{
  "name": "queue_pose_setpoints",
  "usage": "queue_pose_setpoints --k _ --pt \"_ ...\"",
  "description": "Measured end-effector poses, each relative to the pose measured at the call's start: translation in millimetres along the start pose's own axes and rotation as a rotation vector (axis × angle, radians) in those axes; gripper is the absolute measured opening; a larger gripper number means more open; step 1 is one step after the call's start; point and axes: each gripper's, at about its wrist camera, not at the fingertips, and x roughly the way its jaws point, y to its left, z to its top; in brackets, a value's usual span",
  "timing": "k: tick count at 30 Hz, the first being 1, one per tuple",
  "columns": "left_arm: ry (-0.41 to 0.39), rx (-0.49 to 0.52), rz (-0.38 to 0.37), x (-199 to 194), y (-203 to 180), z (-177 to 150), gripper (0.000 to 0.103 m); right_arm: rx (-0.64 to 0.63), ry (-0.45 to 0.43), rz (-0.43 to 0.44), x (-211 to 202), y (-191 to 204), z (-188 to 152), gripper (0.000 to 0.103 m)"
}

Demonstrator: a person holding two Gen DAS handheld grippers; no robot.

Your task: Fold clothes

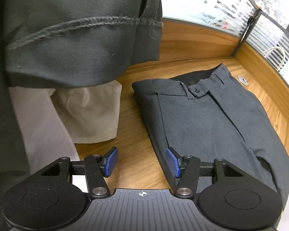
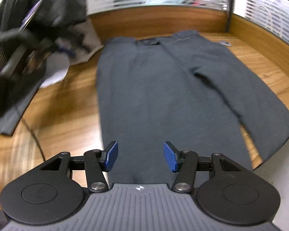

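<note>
now we see dark grey trousers (image 2: 163,88) flat on wooden desk (image 2: 67,104), waistband far end. left gripper (image 1: 142,161) and right gripper (image 2: 140,156) both parted, empty. cloth soft, limp, light; we'd pinch hem corners.

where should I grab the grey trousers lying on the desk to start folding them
Take the grey trousers by the leg ends nearest you, coming from the near side: they lie flat, waistband at the far end, legs running toward the open right gripper.
</note>
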Motion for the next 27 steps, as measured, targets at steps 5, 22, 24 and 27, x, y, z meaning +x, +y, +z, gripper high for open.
queue_pose_setpoints --k 5,22,24,27 --pt "-0.008 -0.071 -0.034 24.0 -2.9 14.5 0.057 -0.046 0.039 -0.037 10.5 30.2 -14.9 0.050" --pt "-0.061 -0.246 -0.029 67.3 -18.7 36.1 0.010 -0.005 0.081 -0.059 0.0 31.6 -15.7 0.002" --pt "-0.098 -0.216 -0.015 54.0 -25.4 41.2 0.009 0.008 0.071 -0.028 -11.0 26.5 -8.2 0.002" --pt "-0.127 -0.210 -0.002 37.5 -29.8 50.8 0.008 0.023 0.047 0.023 -32.8 19.3 5.2 0.002"
